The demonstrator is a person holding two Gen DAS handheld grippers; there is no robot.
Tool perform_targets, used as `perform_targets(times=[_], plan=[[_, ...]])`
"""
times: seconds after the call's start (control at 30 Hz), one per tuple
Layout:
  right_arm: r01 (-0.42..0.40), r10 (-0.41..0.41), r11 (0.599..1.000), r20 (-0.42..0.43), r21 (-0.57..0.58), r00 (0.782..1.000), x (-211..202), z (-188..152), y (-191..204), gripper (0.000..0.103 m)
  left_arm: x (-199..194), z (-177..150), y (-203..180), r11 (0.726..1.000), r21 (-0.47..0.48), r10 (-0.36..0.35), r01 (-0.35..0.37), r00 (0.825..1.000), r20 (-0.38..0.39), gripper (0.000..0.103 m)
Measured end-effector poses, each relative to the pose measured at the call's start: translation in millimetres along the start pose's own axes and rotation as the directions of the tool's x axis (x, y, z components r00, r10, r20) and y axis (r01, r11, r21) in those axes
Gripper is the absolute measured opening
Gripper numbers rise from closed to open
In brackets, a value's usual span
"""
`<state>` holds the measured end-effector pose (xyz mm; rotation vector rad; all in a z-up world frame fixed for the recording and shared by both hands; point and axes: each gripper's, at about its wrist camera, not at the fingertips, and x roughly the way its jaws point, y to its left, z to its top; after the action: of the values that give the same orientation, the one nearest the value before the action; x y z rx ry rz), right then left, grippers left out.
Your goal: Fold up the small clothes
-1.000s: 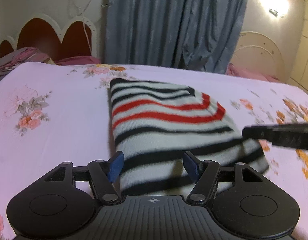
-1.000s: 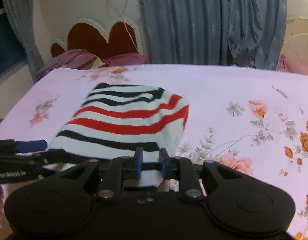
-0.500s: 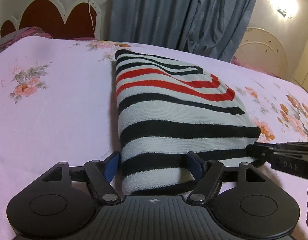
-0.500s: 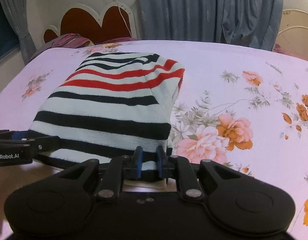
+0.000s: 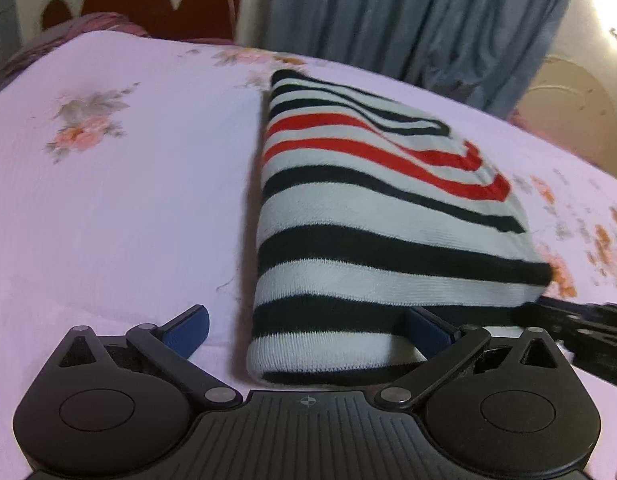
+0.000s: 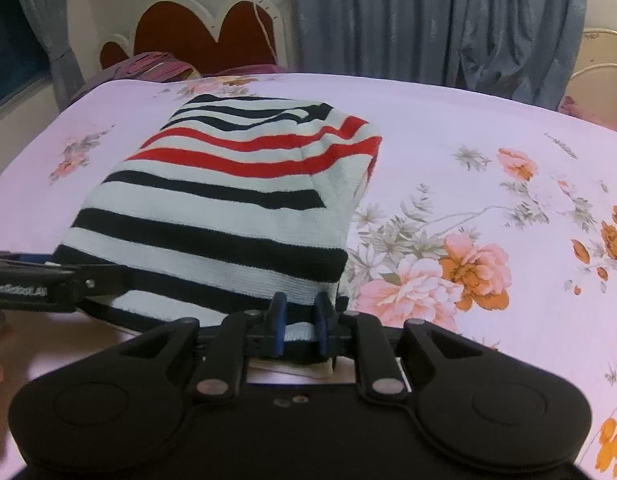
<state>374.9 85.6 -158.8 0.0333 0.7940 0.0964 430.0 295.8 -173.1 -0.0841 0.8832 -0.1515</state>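
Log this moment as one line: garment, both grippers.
striped sweater: folded, flat on floral bedsheet | left gripper: opening, released | right gripper: opening, hem between pads

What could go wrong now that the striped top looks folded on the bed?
The right gripper is only just opening, with the striped sweater hem between its pads; pulling away now could drag the fold open. The left gripper, opening wide, has one finger against the near edge, so lifting carelessly might snag it.

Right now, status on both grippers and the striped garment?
Left gripper opening, pads clear of cloth. Right gripper opening, near hem between its pads. Striped sweater folded flat on bedsheet. Nothing in the way.
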Motion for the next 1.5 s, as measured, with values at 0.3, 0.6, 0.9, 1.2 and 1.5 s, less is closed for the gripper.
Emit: perform_targets(times=[0.3, 0.6, 0.9, 1.2, 1.5], plan=[[-0.08, 0.075, 0.991, 0.042, 0.111, 0.996, -66.7, -20.1, -17.3, 0.062, -48.3, -15.5, -46.2, 0.963, 0.154, 0.229, -0.222, 0.973, -0.023, 0.103], [-0.163, 0.159, 0.986, 0.079, 0.042, 0.984, -172.5, -52.8, -17.4, 0.086, -178.7, -67.5, -74.7, 0.975, 0.087, 0.19, -0.203, 0.972, 0.137, 0.103], [-0.067, 0.076, 0.997, 0.256, -0.044, 0.964, -295.6, -88.8, 8.7, 0.102, -300.0, -120.2, -104.2, 0.959, 0.083, 0.235, -0.27, 0.926, 0.294, 0.103], [0.012, -0.001, 1.0, 0.357, -0.029, 0.934, -365.2, -117.4, 20.1, 0.102, -368.1, -163.3, -113.0, 0.97, 0.042, 0.215, -0.238, 0.93, 0.299, 0.103], [0.02, -0.016, 1.0, 0.389, -0.005, 0.921, -386.5, -129.5, 20.7, 0.102, -398.1, -181.5, -107.6, 0.97, -0.024, 0.236, -0.24, 0.921, 0.312, 0.103]])
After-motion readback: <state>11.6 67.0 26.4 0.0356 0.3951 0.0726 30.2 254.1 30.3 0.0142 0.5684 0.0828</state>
